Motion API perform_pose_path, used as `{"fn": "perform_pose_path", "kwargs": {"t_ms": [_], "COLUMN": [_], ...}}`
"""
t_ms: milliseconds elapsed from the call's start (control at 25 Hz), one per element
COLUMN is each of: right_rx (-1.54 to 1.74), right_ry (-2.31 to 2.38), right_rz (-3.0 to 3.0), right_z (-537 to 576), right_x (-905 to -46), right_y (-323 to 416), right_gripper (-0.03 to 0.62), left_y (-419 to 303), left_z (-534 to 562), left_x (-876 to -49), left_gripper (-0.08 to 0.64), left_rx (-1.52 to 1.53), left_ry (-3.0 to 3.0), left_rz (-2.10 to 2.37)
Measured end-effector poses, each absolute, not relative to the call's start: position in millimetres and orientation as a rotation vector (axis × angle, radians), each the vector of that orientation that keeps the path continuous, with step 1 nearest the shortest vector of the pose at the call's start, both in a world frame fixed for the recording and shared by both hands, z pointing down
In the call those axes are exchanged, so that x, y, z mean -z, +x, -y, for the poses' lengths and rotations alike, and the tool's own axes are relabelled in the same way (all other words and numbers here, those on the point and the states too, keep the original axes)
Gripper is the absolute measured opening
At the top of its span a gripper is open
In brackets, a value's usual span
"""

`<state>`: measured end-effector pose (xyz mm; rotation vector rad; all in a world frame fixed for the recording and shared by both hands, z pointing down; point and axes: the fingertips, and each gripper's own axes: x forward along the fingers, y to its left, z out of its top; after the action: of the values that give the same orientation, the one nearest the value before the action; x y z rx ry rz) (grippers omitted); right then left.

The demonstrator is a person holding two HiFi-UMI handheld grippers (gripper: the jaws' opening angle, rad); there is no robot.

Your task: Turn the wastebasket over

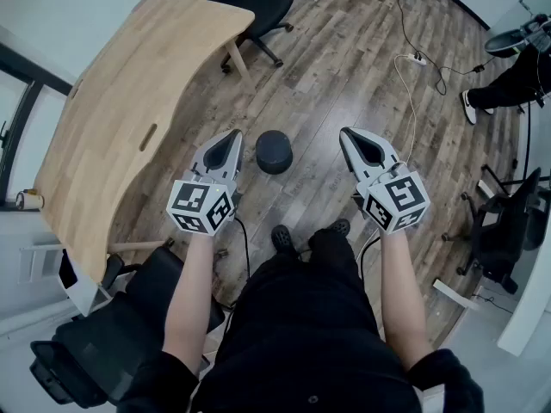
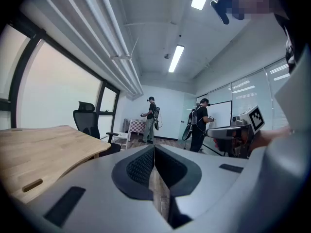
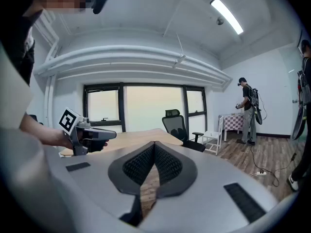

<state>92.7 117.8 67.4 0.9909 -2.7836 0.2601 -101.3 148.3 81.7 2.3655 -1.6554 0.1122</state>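
Observation:
A small dark round wastebasket (image 1: 274,151) stands on the wooden floor ahead of the person's feet, between the two grippers and below them. My left gripper (image 1: 231,138) is held to its left, jaws shut with nothing between them. At the basket's right, my right gripper (image 1: 349,137) is likewise shut and empty. In the left gripper view the shut jaws (image 2: 154,148) point almost level across the room, and the right gripper (image 2: 228,131) shows at the right. The right gripper view shows its own shut jaws (image 3: 154,145) and the left gripper (image 3: 104,135). The basket is hidden in both gripper views.
A long light wooden desk (image 1: 129,110) runs along the left, with black office chairs at its far end (image 1: 258,3) and near corner (image 1: 112,334). A white cable and power strip (image 1: 417,58) lie on the floor at the right. Two people (image 2: 151,119) stand across the room.

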Motion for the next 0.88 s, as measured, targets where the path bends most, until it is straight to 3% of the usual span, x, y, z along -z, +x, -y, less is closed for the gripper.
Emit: {"fn": "perform_pose_path", "kwargs": {"t_ms": [880], "right_rx": [-0.282], "right_ry": [0.995], "right_rz": [2.811], "right_z": [-135.6], "right_x": [-57.4], "right_y": [81.4], "right_gripper": [0.032], "left_y": [-104.6], "left_z": [-169.8], "left_x": [-74.7], "left_gripper": [0.018], "left_rx": [-0.107], "left_ry": [2.399], "left_rz": [1.638]}}
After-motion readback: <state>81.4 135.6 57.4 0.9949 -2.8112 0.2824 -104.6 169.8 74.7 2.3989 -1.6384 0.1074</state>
